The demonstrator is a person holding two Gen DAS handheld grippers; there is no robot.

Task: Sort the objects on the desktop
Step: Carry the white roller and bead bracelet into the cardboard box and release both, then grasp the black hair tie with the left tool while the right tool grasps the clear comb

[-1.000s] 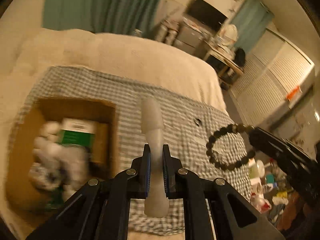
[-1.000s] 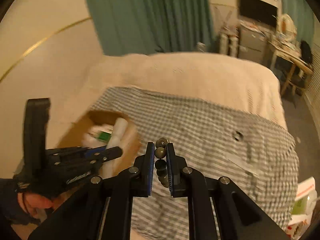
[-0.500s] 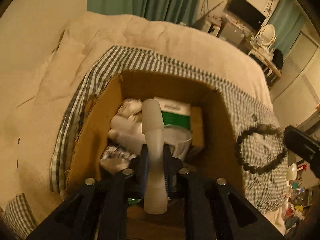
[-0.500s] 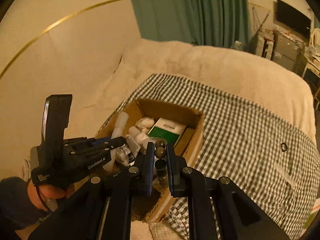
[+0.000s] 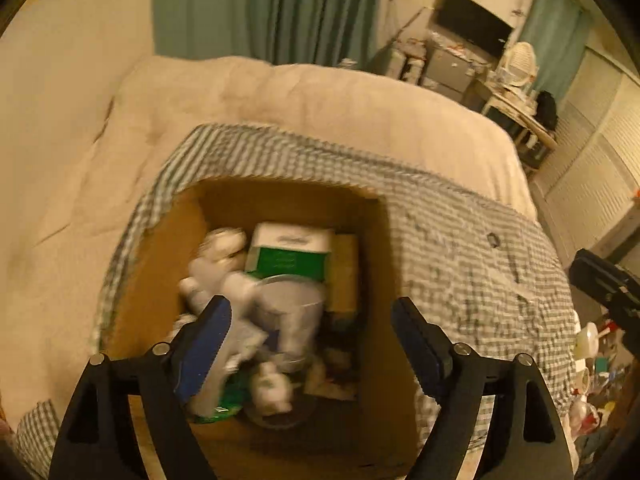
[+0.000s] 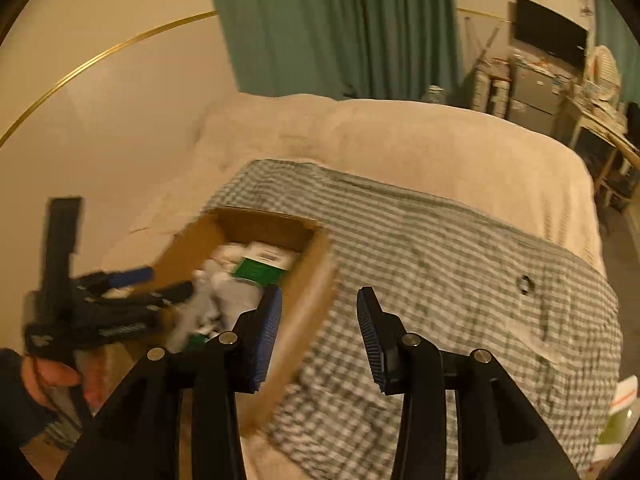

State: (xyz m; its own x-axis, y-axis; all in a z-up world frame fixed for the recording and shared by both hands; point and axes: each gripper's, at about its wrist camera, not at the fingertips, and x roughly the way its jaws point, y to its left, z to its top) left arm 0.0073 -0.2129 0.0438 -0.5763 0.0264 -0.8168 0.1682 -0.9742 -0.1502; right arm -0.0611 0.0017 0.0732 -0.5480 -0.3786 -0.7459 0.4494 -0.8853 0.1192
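A brown cardboard box (image 5: 372, 288) sits on a green checked cloth (image 5: 460, 248) on the bed. It holds a green and white carton (image 5: 290, 254), white bottles (image 5: 218, 268), a clear cup (image 5: 290, 312) and other small items. My left gripper (image 5: 310, 336) is open and empty right above the box. My right gripper (image 6: 318, 320) is open and empty over the box's right wall (image 6: 316, 280). The left gripper also shows in the right wrist view (image 6: 132, 284), at the box's left side. A small dark ring (image 6: 525, 283) lies on the cloth to the right.
The cream bedspread (image 5: 320, 100) lies behind the cloth. A wall (image 6: 100, 100) stands to the left and a green curtain (image 6: 340, 20) behind. Cluttered furniture (image 6: 540, 80) and a TV stand at the far right. Bags and clutter (image 5: 592, 360) lie on the floor beside the bed.
Both grippers have opened. The white tube has left my left gripper and the bead bracelet has left my right gripper. The right gripper has shifted a little to the right.
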